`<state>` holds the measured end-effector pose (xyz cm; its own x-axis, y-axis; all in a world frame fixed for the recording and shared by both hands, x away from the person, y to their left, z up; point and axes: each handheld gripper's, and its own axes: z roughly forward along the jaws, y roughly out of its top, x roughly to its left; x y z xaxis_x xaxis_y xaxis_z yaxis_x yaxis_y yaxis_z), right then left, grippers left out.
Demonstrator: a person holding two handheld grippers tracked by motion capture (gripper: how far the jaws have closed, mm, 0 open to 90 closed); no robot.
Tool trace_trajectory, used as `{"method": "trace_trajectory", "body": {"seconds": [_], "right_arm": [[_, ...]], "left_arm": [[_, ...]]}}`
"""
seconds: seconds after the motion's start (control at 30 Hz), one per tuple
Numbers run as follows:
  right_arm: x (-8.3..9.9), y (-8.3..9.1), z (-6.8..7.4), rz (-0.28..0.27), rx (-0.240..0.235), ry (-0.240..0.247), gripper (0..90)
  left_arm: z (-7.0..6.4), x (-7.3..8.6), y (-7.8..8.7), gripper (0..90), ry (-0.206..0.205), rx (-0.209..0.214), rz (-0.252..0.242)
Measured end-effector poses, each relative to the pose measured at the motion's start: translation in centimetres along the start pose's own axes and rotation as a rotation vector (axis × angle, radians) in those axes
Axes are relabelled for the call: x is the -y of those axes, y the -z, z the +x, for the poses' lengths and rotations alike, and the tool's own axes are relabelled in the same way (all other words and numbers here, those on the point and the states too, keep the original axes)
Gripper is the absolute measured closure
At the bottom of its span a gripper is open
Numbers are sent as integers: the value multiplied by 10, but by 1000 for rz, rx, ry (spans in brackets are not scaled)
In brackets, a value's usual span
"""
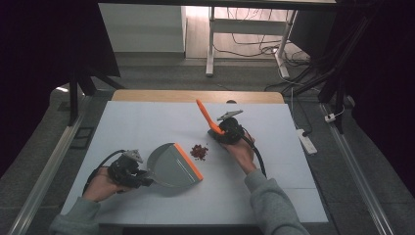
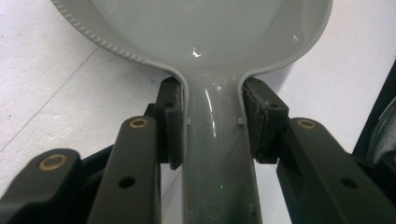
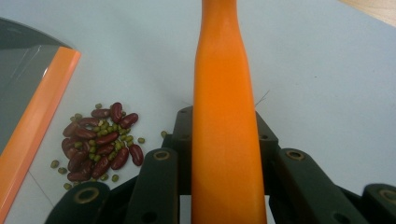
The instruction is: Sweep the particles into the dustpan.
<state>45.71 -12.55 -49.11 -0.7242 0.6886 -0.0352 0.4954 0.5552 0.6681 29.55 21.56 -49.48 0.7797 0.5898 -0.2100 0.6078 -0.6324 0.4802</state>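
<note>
A grey dustpan (image 1: pixel 171 164) with an orange front lip (image 1: pixel 189 161) lies on the white table, its lip facing a small pile of red and green beans (image 1: pixel 199 151). My left gripper (image 1: pixel 128 171) is shut on the dustpan's handle (image 2: pixel 218 154), the pads pressing both sides. My right gripper (image 1: pixel 229 129) is shut on an orange brush handle (image 1: pixel 207 116) that points up and to the far left. In the right gripper view the orange handle (image 3: pixel 225 121) runs up between the jaws, with the beans (image 3: pixel 98 142) and the orange lip (image 3: pixel 37 116) to its left.
The white table top (image 1: pixel 147 122) has a wooden far edge (image 1: pixel 195 96). Beyond it stand a white desk frame (image 1: pixel 211 44) and loose cables on the floor. A power strip (image 1: pixel 307 141) lies off the table's right side.
</note>
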Motion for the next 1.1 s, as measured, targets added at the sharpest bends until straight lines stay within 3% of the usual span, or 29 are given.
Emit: {"method": "trace_trajectory", "body": {"seconds": [0.73, 1.1], "right_arm": [[-5, -10, 12, 21, -17, 22, 709], [-8, -13, 27, 32, -38, 48, 709]], "left_arm": [[-1, -3, -3, 616, -5, 7, 3], [-1, -4, -6, 617, 0, 8, 5]]}}
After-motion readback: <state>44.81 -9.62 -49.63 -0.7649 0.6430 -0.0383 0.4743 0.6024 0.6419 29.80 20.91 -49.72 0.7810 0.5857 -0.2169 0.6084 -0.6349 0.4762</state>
